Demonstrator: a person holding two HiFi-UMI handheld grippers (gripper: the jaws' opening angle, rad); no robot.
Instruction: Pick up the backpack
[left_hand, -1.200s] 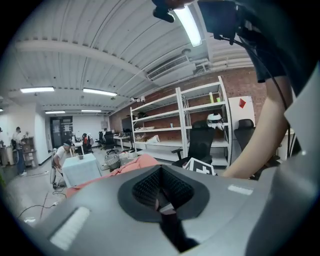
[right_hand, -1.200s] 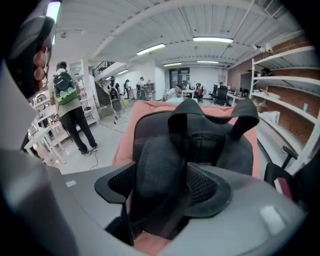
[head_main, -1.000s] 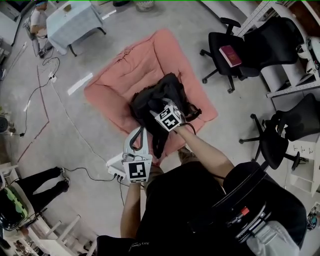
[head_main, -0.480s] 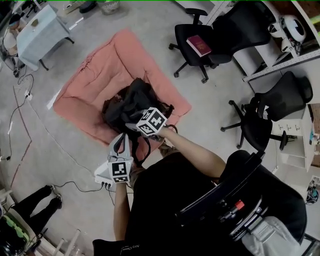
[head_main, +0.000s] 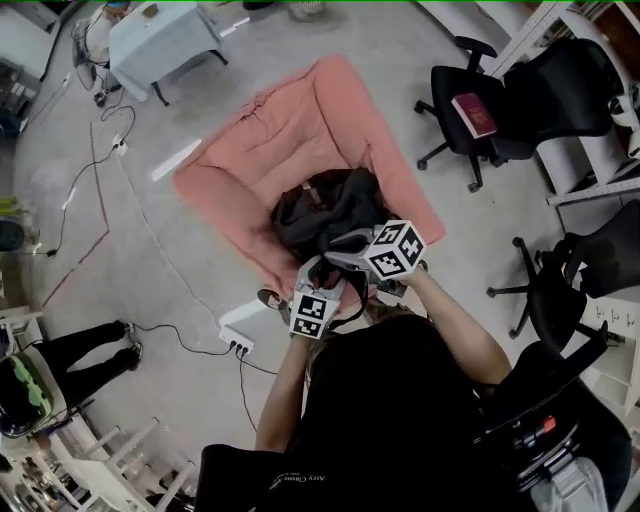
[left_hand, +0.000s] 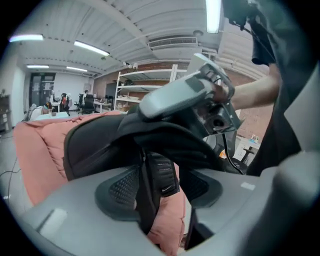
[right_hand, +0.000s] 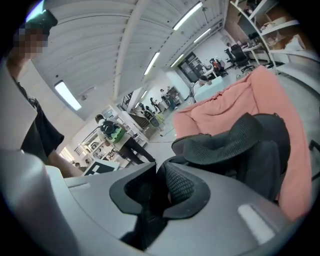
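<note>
We've got one brand mark, and it's a clear one: a small white Nike swoosh (left_hand: 166, 188) sits at the lower end of the padded black strap (left_hand: 159, 172) of the backpack (left_hand: 92, 145), close up in the left gripper view. No lettering goes with it. In the head view we see black-and-white square patterns on one marker cube (head_main: 312, 313) and on the other marker cube (head_main: 395, 250). These are codes, not letters or numbers. There's a pale line of print (head_main: 300, 481) on the person's black shirt (head_main: 400, 420), too small for us to read. The red book (head_main: 474, 114) on the office chair (head_main: 555, 95) shows no title we can make out.
</note>
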